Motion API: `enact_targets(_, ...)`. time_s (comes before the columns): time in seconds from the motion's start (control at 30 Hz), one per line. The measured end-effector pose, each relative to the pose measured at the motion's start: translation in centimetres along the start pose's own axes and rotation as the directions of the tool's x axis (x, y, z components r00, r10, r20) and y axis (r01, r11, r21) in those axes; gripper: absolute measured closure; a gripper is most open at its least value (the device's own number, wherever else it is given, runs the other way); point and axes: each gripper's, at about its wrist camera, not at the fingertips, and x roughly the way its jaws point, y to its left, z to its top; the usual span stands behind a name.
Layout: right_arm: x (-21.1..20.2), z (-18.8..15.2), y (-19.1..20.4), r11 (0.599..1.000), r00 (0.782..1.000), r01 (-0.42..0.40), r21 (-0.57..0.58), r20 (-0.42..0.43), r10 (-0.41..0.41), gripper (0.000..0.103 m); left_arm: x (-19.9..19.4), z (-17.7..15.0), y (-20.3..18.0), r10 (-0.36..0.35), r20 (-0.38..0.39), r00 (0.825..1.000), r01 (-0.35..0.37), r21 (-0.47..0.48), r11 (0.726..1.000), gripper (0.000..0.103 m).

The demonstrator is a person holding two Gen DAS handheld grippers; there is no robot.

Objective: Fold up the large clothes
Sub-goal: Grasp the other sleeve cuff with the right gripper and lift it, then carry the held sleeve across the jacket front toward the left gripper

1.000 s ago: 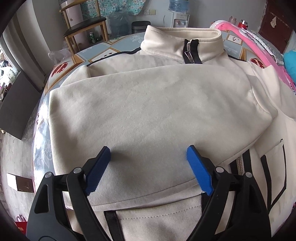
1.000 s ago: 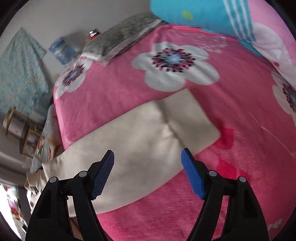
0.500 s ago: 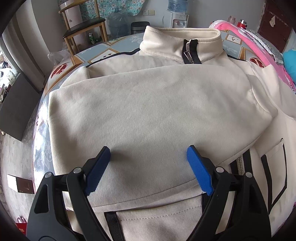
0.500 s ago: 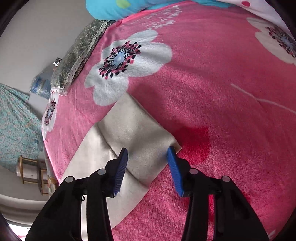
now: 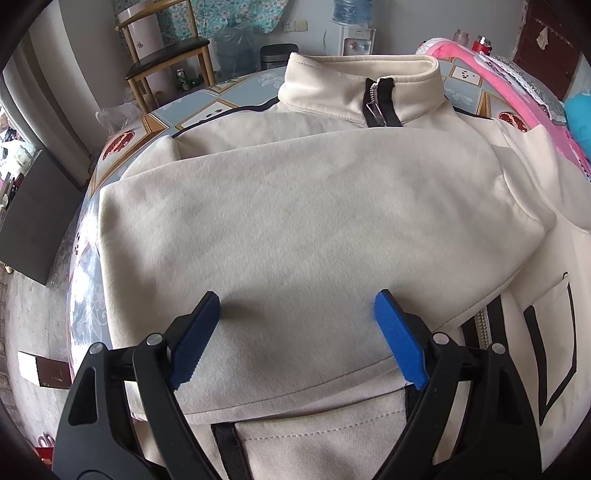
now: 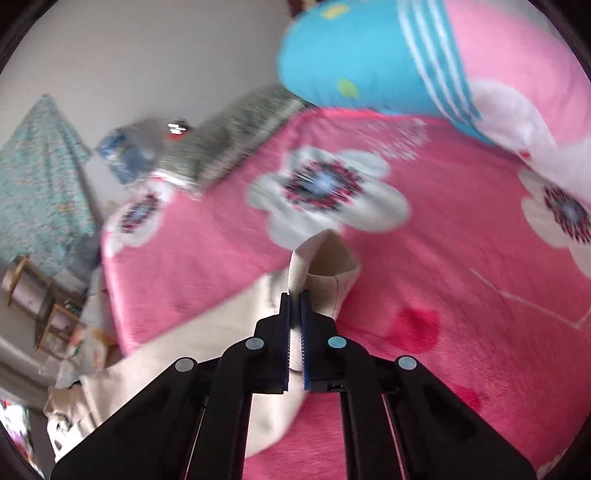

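My right gripper (image 6: 294,301) has its jaws clamped tight on the cuff end of the cream sleeve (image 6: 325,273); they have just been closing, and the cloth sits pinched between the blue pads with the cuff opening gaping just past the tips. The sleeve is raised off the pink flowered blanket (image 6: 461,266) there and trails back from the gripper toward the lower left of the view. Beyond the cuff lies a white flower print, and farther off a turquoise pillow (image 6: 354,59). This view is smeared by motion.

My left gripper (image 5: 297,306) points steeply down with its jaws spread wide, holding nothing, the tips right over the cream jacket (image 5: 303,206). The jacket lies flat on a patterned table (image 5: 192,114), one sleeve folded across its chest, collar and zip at the far side. Beyond the collar stand a wooden chair (image 5: 166,62) and a water dispenser (image 5: 351,33). I see no containers in use.
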Motion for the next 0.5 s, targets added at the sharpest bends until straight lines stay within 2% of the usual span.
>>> enact_targets(0.13,-4.0,0.2,7.4,0.98,0.986,-0.155,-0.129,0.045,0.161,0.098,-0.2,-0.1,0.0,0.002,0.013,1.0,-0.002,0.011,1.0,0.023)
enact_targets(0.23,-6.9,-0.7,13.5,0.933,0.953,-0.281,-0.223,0.045,0.298,0.098,-0.4,-0.3,0.0,-0.014,0.02,1.0,0.014,0.023,1.0,0.029)
enact_targets(0.3,-8.7,-1.9,17.8,0.887,0.921,-0.366,-0.283,0.026,0.388,0.098,-0.5,-0.3,0.1,-0.03,0.016,0.999,0.03,0.017,0.999,0.035)
enact_targets(0.43,-10.9,-5.6,26.4,0.756,0.828,-0.538,-0.372,-0.064,0.557,0.098,-1.1,-0.5,0.9,-0.066,0.009,0.998,0.066,-0.011,0.998,0.053)
enact_targets(0.5,-11.1,-8.2,30.3,0.691,0.784,-0.602,-0.4,-0.135,0.606,0.098,-1.6,-0.8,1.6,-0.096,0.004,0.995,0.096,-0.036,0.995,0.06)
